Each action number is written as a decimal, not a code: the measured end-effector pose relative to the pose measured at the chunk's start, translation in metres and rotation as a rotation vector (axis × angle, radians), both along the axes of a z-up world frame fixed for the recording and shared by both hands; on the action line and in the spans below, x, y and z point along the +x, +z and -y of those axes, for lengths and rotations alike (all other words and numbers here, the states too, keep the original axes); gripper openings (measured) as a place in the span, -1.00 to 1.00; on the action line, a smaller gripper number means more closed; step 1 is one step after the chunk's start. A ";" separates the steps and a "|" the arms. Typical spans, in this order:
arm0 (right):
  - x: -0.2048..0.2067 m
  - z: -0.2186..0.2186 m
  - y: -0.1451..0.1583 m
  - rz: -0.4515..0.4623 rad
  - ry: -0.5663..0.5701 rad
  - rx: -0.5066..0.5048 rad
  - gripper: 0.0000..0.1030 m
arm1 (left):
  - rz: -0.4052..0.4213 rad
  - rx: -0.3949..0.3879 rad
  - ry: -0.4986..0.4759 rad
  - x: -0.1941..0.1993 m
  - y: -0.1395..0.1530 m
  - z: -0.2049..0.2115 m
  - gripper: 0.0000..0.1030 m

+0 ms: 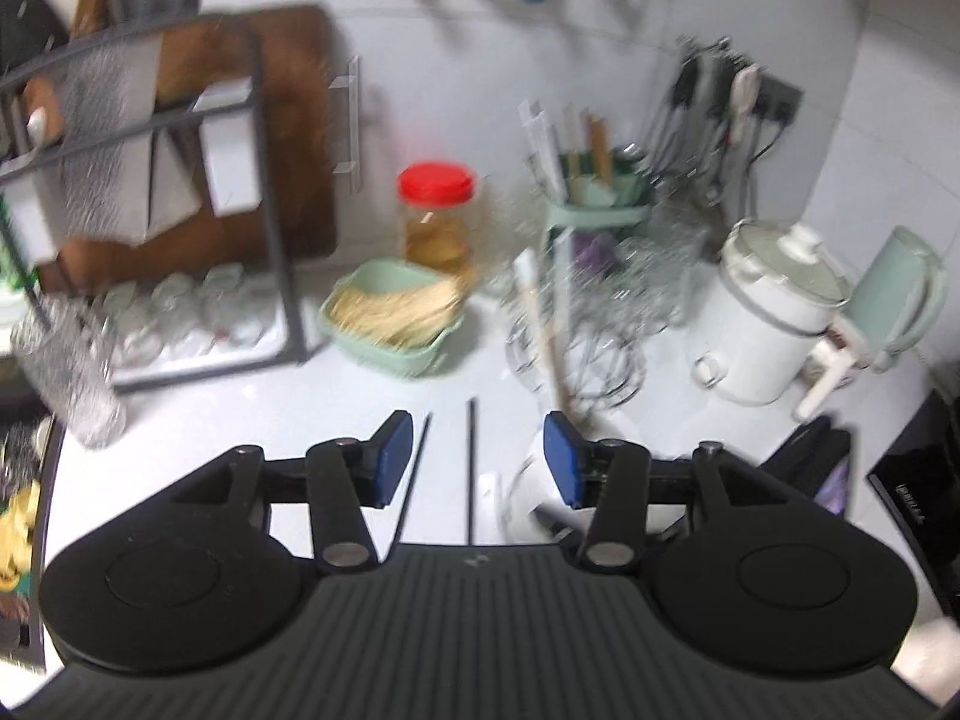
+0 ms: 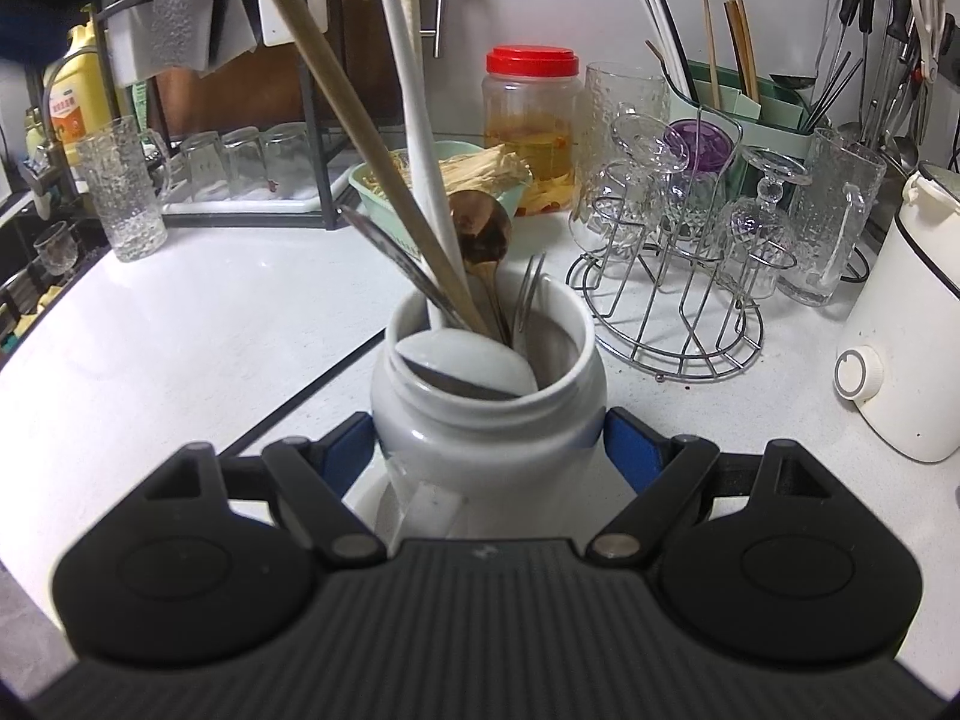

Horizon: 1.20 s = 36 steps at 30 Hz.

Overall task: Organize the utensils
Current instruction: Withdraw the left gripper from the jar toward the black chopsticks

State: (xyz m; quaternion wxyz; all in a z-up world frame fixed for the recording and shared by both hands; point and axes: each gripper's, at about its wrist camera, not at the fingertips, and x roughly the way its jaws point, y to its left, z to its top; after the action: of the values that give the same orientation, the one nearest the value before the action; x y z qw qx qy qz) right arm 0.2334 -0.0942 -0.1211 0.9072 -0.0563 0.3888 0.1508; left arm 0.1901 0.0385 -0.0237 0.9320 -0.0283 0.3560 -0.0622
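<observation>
A glossy white ceramic jar (image 2: pixel 486 420) stands on the white countertop (image 2: pixel 180 324), bristling with a white ladle (image 2: pixel 420 120), tan wooden handle (image 2: pixel 360 138), copper spoon (image 2: pixel 480 234) and steel fork (image 2: pixel 531 294). The right gripper (image 2: pixel 486 450) pinches its body. Only the blurred left view shows the left gripper (image 1: pixel 477 459) spread and empty over two black chopsticks (image 1: pixel 471 468). The yellow bottle's (image 2: pixel 75 90) label is unreadable.

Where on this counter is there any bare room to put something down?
Bare white counter lies between the textured glass and the white jar. It is crowded behind: green basket, glass rack, white cooker.
</observation>
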 end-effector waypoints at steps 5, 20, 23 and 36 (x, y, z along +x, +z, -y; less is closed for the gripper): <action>0.003 0.004 0.000 -0.005 -0.009 -0.004 0.66 | -0.057 -0.004 0.035 0.008 -0.040 -0.017 0.05; 0.005 0.016 0.003 -0.034 0.021 -0.017 0.66 | -0.202 -0.014 0.078 0.078 -0.148 -0.040 0.05; 0.006 0.015 0.004 -0.039 0.019 -0.018 0.66 | -0.220 0.003 0.064 0.098 -0.160 -0.040 0.02; 0.004 0.015 0.003 -0.025 0.018 -0.017 0.66 | -0.306 0.059 0.011 0.083 -0.184 -0.034 -0.48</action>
State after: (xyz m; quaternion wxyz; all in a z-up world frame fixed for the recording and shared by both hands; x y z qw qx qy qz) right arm 0.2374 -0.1093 -0.1184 0.9003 -0.0654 0.4010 0.1564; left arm 0.2734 0.0723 -0.2078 0.8675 -0.0122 0.4955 -0.0416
